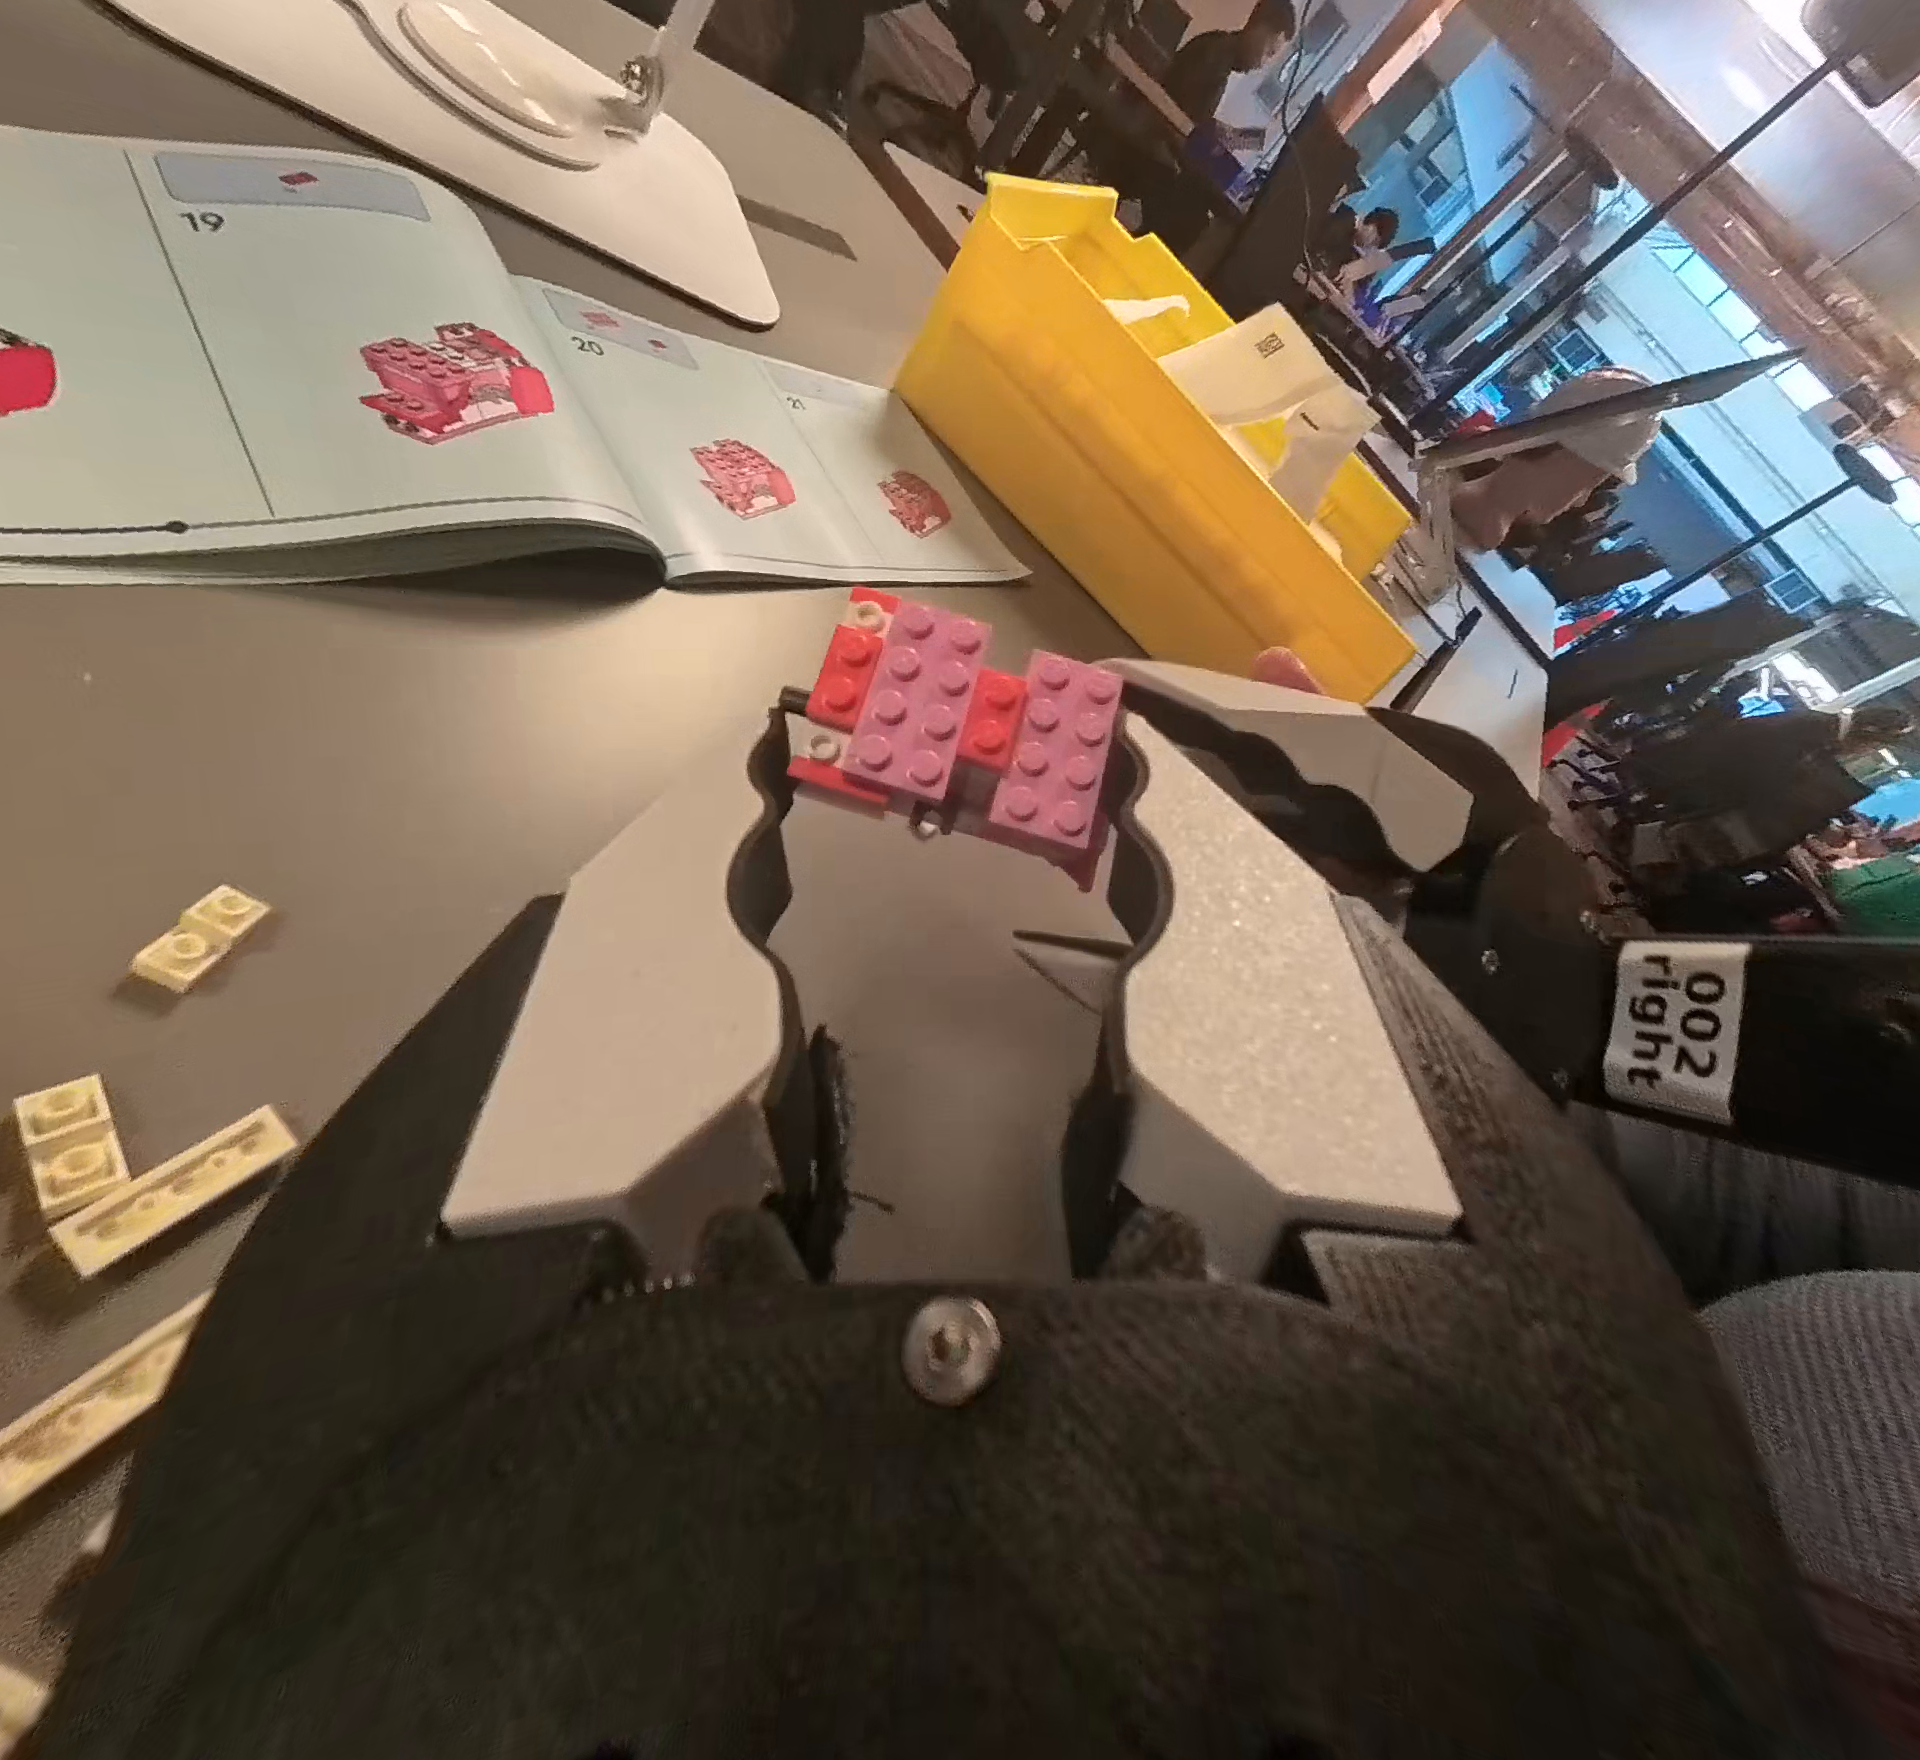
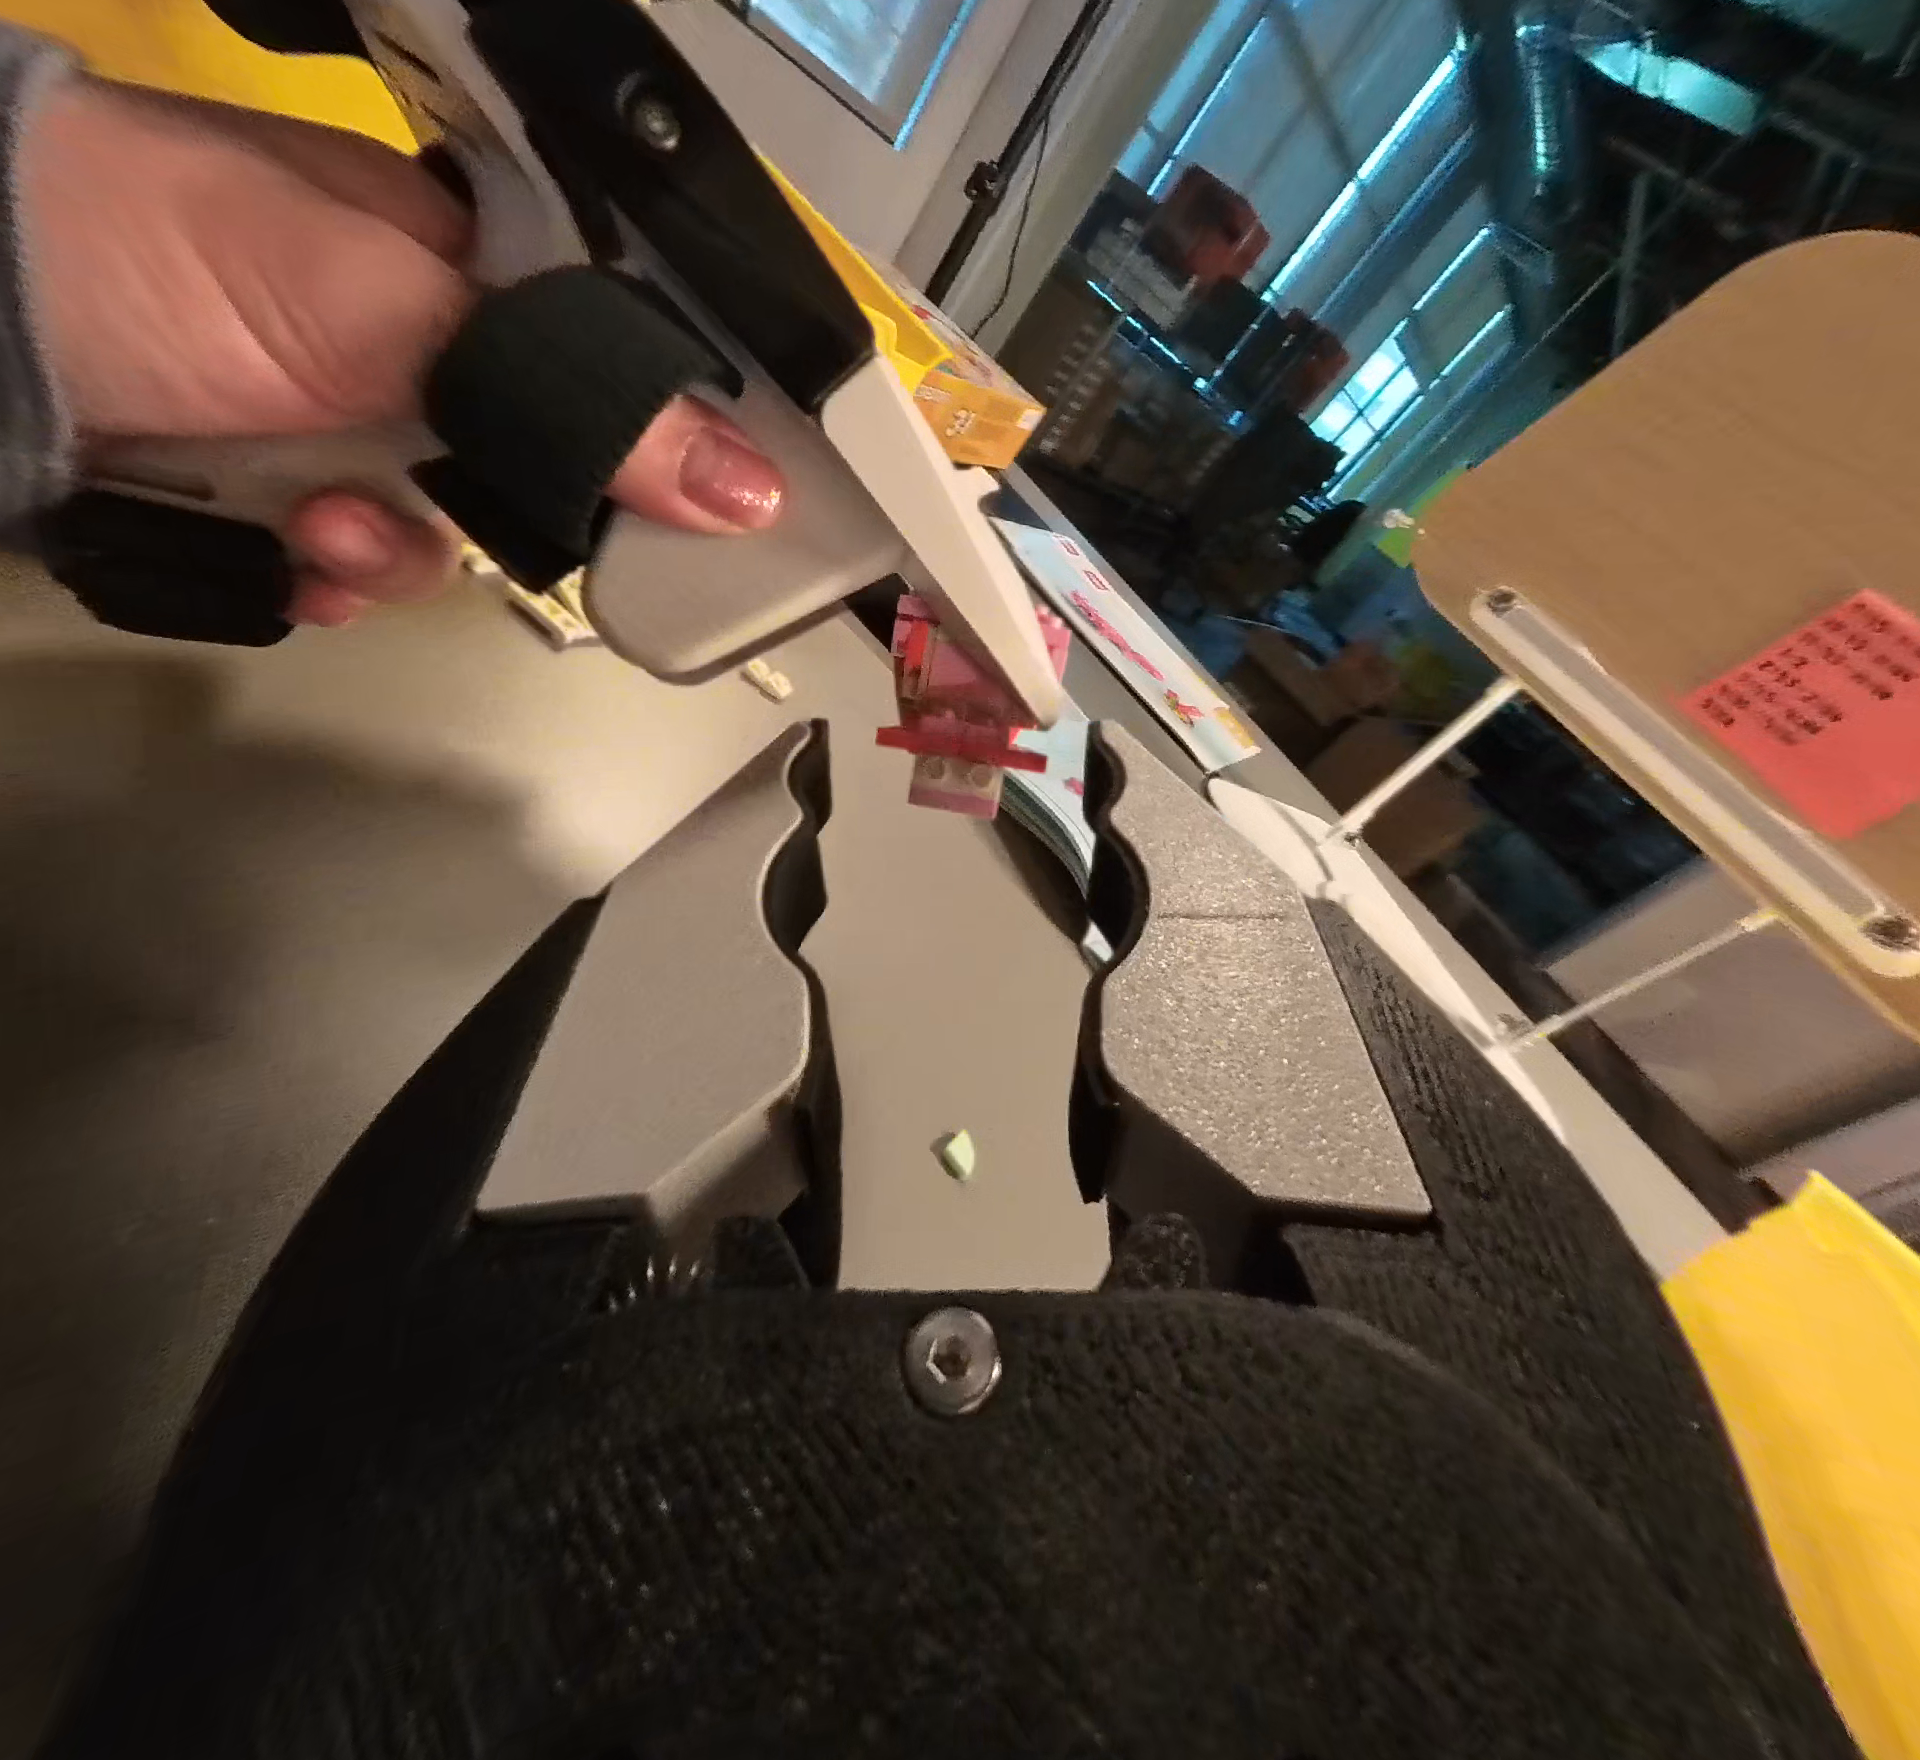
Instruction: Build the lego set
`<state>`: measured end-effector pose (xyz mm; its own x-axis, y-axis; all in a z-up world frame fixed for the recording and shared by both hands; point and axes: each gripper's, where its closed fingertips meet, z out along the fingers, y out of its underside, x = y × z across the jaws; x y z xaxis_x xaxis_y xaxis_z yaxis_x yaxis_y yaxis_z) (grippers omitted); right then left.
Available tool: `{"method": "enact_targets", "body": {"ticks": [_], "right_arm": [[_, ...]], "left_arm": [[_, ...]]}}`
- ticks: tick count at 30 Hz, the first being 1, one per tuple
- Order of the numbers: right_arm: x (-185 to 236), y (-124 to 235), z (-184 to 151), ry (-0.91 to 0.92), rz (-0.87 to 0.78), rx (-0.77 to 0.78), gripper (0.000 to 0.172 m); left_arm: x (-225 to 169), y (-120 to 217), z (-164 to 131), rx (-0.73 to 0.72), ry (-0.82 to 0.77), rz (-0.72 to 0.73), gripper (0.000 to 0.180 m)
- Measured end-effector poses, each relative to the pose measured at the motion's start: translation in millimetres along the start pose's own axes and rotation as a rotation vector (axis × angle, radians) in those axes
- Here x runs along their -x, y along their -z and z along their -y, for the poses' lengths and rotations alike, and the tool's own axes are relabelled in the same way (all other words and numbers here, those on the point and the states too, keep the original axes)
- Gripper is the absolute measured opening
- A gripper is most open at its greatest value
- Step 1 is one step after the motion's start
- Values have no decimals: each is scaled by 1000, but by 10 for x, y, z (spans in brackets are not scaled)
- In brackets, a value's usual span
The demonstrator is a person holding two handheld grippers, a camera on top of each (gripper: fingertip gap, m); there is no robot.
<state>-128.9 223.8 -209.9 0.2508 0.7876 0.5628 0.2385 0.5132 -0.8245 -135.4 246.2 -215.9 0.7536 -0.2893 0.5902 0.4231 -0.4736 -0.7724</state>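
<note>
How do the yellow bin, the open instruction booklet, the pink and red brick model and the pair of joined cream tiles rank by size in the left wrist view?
1. Open instruction booklet
2. Yellow bin, close behind it
3. Pink and red brick model
4. Pair of joined cream tiles

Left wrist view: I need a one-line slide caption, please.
Left gripper fingers clamp a pink-and-red brick assembly above the grey table; right gripper beside it, open instruction booklet behind.
</note>
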Motion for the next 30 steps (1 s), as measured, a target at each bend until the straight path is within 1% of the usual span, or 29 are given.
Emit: {"method": "enact_targets", "body": {"ticks": [4,7,8,10,13,16,18,20,23,26,28,30], "right_arm": [[-77,-8,-96,33,-54,49,33],[-137,25,-96,-46,-46,34,32],[-169,43,-96,-90,-35,26,32],[-233,89,-81,-233,8,-24,32],[-352,144,-65,-539,106,-113,33],[-457,183,-59,-824,211,-204,32],[-509,207,-57,-959,262,-255,32],[-554,221,-58,-1043,284,-288,32],[-573,246,-18,-1085,319,-329,32],[-585,327,147,-1162,399,-450,32],[-593,380,233,-1200,449,-517,32],[-588,409,274,-1202,474,-544,32]], "left_arm": [[-100,-66,-32,4,-5,-23,60],[-158,-80,-2,-14,-23,-51,58],[-215,-70,21,-28,-34,-87,62],[-347,-36,56,-38,-39,-178,68],[-505,29,97,-46,-24,-304,78],[-573,82,145,-92,-26,-359,85],[-590,102,172,-131,-29,-374,83],[-557,79,170,-150,-29,-354,83],[-511,34,126,-137,-3,-351,81],[-521,-25,54,-113,41,-379,75],[-608,-69,-33,-81,44,-428,67],[-736,-79,-90,-67,36,-496,57]]}}
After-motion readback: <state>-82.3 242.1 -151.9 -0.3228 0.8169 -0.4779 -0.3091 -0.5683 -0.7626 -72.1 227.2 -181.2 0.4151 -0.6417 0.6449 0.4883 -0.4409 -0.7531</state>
